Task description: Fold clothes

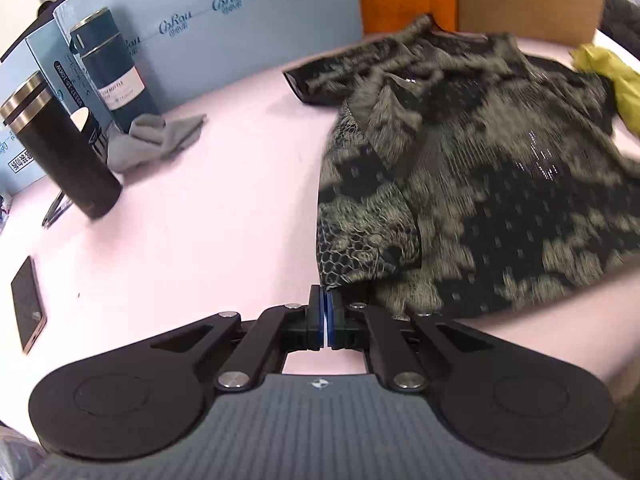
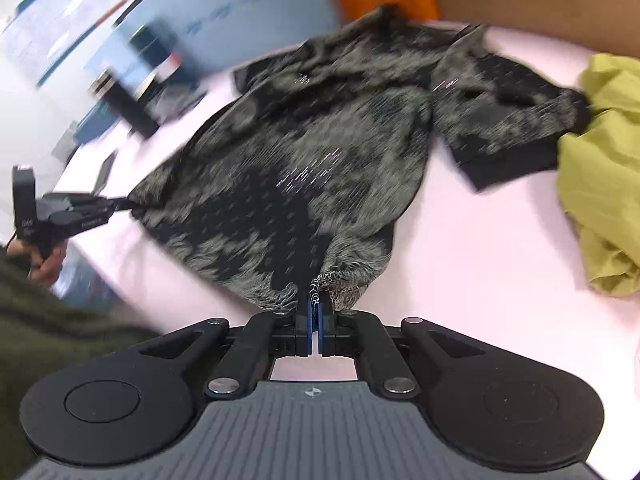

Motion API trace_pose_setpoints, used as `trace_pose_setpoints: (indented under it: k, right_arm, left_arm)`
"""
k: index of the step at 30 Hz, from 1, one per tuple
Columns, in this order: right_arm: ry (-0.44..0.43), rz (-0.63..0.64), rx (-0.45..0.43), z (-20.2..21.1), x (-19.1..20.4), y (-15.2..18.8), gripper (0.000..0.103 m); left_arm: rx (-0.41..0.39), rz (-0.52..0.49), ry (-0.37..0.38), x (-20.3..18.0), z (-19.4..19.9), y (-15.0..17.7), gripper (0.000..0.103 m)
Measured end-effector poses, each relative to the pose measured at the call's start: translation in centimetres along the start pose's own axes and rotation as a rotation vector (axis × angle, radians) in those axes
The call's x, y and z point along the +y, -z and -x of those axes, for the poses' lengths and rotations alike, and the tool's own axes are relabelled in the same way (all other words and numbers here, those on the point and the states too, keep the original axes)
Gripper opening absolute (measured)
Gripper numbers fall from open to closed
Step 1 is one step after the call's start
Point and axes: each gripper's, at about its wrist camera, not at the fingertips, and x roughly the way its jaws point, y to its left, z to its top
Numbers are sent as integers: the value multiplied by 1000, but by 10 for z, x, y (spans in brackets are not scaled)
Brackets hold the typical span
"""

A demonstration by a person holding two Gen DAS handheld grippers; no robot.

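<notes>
The left hand-held gripper is pinching the bottom left corner of the patterned shirt, its jaws closed tight on the thin fabric. The shirt is lying spread across the middle of the pink desk, collar end toward the far boxes, one sleeve touching a yellow-green garment. It is looking light, limp and slightly slippery, so it is likely sagging wherever it is unsupported; corners and hems are the sensible holds. The right hand-held gripper is clamping the other bottom corner, closed on the hem, pulling the edge taut.
</notes>
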Motion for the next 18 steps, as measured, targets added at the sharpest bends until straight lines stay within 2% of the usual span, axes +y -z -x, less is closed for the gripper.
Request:
trace_pose_setpoints:
  k: [2, 5, 7, 8, 9, 10, 11, 14, 16, 18]
  right_arm:
    - [-59, 26, 64, -2, 0, 3, 3]
    - [-99, 86, 166, -4, 1, 9, 6]
    - [-110, 102, 230, -4, -1, 12, 8]
    - [-102, 103, 235, -1, -3, 13, 19]
    - [-90, 97, 228, 2, -5, 13, 28]
    - [-68, 78, 193, 5, -9, 12, 46]
    - [-39, 47, 143, 9, -13, 10, 52]
    - [16, -109, -6, 8, -28, 2, 55]
    - [102, -190, -98, -2, -35, -5, 64]
    - [155, -243, -167, -18, -44, -12, 64]
  left_arm:
    - [17, -10, 22, -3, 8, 9, 1]
    - [12, -19, 35, -6, 15, 13, 4]
    - [-12, -10, 32, -6, 18, 11, 14]
    - [-30, -1, 26, -6, 18, 8, 31]
    - [-49, 8, 20, -5, 18, 5, 54]
    - [-70, 18, 15, -4, 18, 2, 63]
    - [-98, 26, 9, -4, 15, -3, 73]
    - [-118, 1, -16, -9, -8, -17, 77]
    - [-106, -16, -31, -12, -31, -24, 78]
    - [-86, -8, -38, -14, -51, -31, 78]
